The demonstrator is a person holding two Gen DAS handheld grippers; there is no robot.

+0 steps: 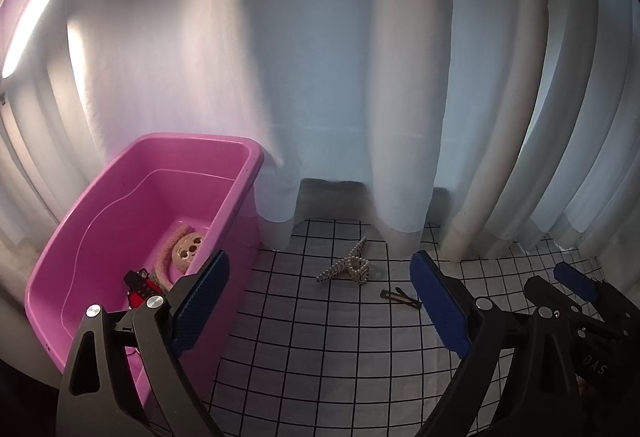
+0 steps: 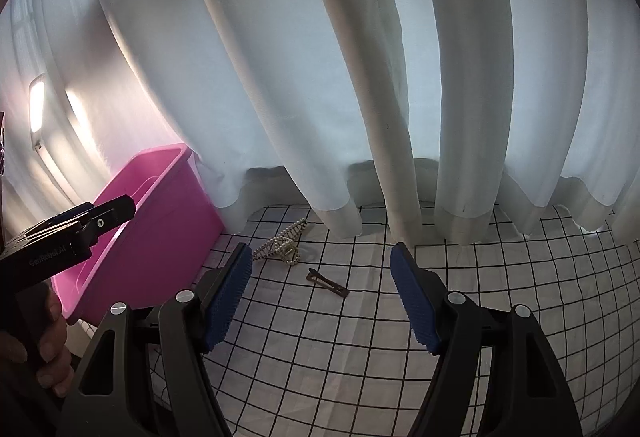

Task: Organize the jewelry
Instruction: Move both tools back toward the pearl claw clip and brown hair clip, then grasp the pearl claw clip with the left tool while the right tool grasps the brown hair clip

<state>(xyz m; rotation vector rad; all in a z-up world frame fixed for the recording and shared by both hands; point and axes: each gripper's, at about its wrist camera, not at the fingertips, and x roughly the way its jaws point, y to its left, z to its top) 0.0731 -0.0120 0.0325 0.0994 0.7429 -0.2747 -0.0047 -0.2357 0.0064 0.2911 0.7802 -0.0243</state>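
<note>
A pearl-studded hair claw clip [image 1: 348,266] is lying on the checked cloth [image 1: 320,349] covering the tabletop, close to the far edge where the white curtain [image 1: 320,57] is hanging down and brushing the cloth. Just beside it, toward the near side and apart from it, a small dark brown hair pin [image 1: 401,298] is lying flat on the same cloth. In the right wrist view the clip [image 2: 285,242] and the pin [image 2: 327,283] are sitting in the same order, neither touched by anything.

Toward the far left corner a pink plastic bin [image 1: 132,237] is standing against the curtain. Inside it a round beige piece with holes [image 1: 188,250] is resting on a fuzzy tan band, and a red and black item [image 1: 141,287] is lying nearer the front wall; what these are exactly is hard to tell.

The left claw [image 1: 320,313] is hovering above the cloth with its blue pads spread wide and nothing between them, one finger overlapping the bin's rim in the picture. The right claw [image 2: 322,297] is likewise standing wide apart and empty, framing the pin from above without touching it. Each claw is showing at the edge of the other's view, and a hand [image 2: 44,349] is gripping the left claw's handle.
</note>
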